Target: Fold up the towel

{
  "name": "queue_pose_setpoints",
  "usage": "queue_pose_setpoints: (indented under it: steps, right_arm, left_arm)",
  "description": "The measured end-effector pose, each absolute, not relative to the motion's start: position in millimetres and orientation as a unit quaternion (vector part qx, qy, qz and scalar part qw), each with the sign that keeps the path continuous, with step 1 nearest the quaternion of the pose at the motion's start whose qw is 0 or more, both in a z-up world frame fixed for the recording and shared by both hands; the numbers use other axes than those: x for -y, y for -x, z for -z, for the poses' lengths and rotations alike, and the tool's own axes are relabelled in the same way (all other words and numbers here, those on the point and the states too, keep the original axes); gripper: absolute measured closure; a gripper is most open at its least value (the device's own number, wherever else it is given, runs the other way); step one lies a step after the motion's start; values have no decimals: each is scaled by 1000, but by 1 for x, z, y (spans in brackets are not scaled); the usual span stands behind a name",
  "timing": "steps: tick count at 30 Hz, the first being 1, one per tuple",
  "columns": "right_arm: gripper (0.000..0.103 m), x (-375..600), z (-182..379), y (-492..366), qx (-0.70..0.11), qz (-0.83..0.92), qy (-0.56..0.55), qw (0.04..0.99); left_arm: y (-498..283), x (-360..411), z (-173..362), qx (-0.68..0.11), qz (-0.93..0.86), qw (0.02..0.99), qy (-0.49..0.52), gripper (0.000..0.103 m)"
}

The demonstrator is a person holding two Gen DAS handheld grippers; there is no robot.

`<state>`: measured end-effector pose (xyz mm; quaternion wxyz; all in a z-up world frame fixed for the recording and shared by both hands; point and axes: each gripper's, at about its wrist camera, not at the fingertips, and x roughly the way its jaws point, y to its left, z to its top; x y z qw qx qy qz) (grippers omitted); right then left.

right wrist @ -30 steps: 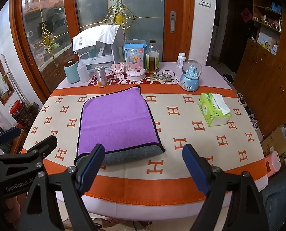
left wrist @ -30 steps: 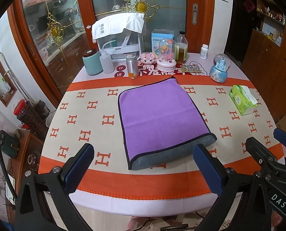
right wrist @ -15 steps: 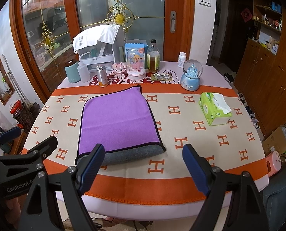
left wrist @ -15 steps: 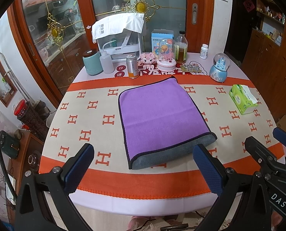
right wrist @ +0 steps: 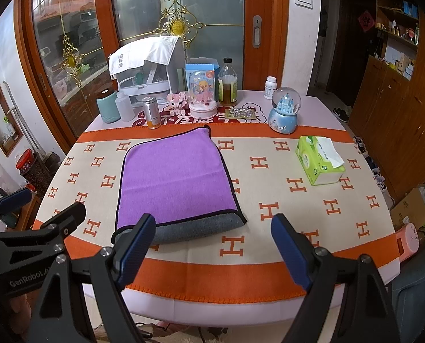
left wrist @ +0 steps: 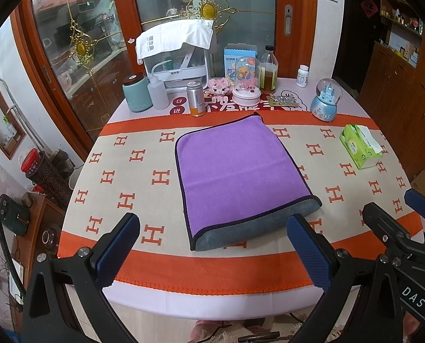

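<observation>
I hold the left hand-held gripper [left wrist: 212,243] and the right hand-held gripper [right wrist: 214,243] above the bench's near edge, both with jaws spread wide and clamping nothing. Just beyond them the towel [left wrist: 235,168] lies folded flat mid-bench, purple face up with dark piping, its grey underside showing along the near fold. The bench [left wrist: 126,177] wears a cream cloth with orange H marks; a green tissue pack [right wrist: 319,161] sits to the right, a snow globe [right wrist: 285,110] behind.
</observation>
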<state>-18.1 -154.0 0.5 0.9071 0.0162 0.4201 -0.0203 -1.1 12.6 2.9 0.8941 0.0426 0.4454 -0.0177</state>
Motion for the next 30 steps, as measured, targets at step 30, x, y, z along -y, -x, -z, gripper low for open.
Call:
queue_pose_setpoints:
  steps: [30]
  right_arm:
    - [19, 160, 5, 13, -421, -1, -17, 907]
  left_arm:
    - [3, -5, -4, -445, 4, 894, -40, 1]
